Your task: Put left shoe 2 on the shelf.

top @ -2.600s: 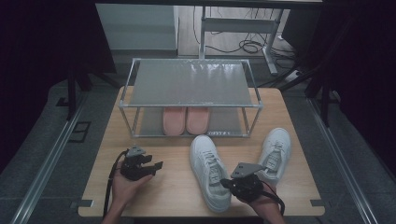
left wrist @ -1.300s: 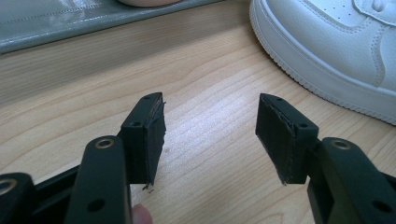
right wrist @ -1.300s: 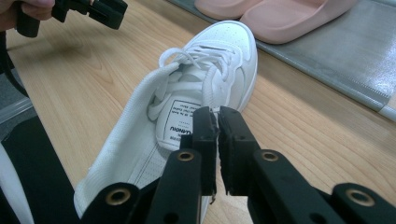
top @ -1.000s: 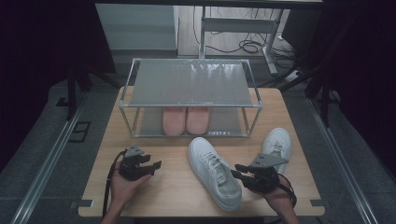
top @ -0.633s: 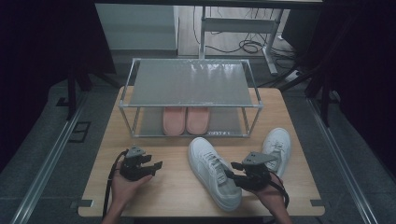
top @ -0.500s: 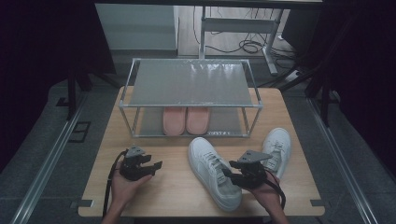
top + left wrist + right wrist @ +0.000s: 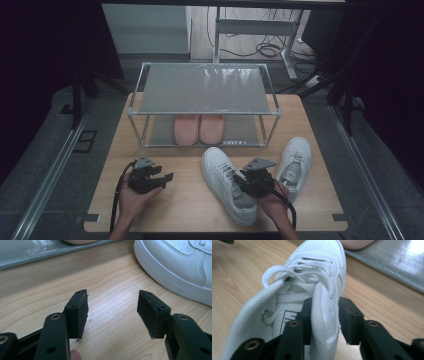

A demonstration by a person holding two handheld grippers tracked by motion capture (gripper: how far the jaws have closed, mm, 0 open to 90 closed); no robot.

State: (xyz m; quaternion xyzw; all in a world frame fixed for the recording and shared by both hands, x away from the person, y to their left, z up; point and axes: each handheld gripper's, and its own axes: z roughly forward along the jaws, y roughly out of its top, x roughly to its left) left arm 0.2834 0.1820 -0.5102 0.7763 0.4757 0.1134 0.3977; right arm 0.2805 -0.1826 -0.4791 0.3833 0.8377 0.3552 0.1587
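Note:
Two white sneakers lie on the wooden table. The left sneaker points toward the rack, and the right sneaker lies beside it. My right gripper sits at the left sneaker's opening. In the right gripper view, my right gripper has one jaw inside the sneaker and one outside, and the padded side wall is pinched between them. These jaws have just been closing on that wall. My left gripper rests in the hand at front left. It stands open over bare wood, with the sneaker's toe ahead of it.
A metal-framed two-level rack stands at the back of the table. A pair of pink slippers sits on its lower shelf. Bare wood lies between the left gripper and the left sneaker. The floor around the table is dark.
My right gripper has moved left, from beside the right sneaker to the left sneaker's opening, and has closed on its side wall. The left gripper has stayed put.

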